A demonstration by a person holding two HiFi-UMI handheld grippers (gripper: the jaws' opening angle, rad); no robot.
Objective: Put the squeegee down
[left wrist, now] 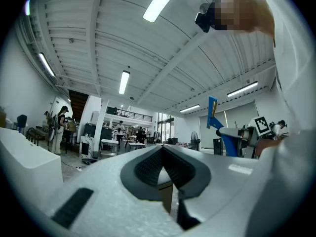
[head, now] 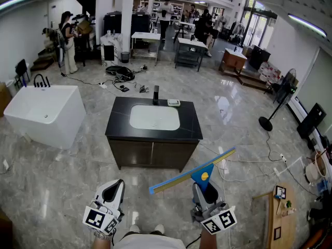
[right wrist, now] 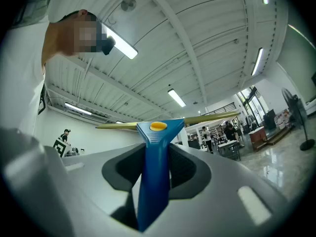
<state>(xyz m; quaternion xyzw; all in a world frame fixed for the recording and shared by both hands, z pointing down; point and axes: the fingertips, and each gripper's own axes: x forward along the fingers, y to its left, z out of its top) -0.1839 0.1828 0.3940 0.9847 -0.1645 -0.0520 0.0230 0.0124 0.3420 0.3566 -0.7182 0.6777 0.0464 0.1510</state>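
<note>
In the head view the squeegee (head: pixel 199 173), with a blue handle and a long yellow-edged blade, is held in the air near the bottom, short of the black vanity counter (head: pixel 118 124). My right gripper (head: pixel 206 188) is shut on its handle, and the blade slants up to the right. The right gripper view shows the blue handle (right wrist: pixel 154 181) clamped between the pads, with the blade crosswise above. My left gripper (head: pixel 115 187) hangs at the lower left, shut, with nothing in it (left wrist: pixel 162 149). The squeegee (left wrist: pixel 213 115) also shows at the right of the left gripper view.
The counter holds a white sink basin (head: pixel 154 117), a dark faucet (head: pixel 155 94) and a small dish (head: pixel 174 102). A white bathtub (head: pixel 44 113) stands to the left, a floor fan (head: pixel 275 108) to the right, cables lie on the floor, and a wooden table (head: pixel 280 211) stands at the lower right. People stand far back.
</note>
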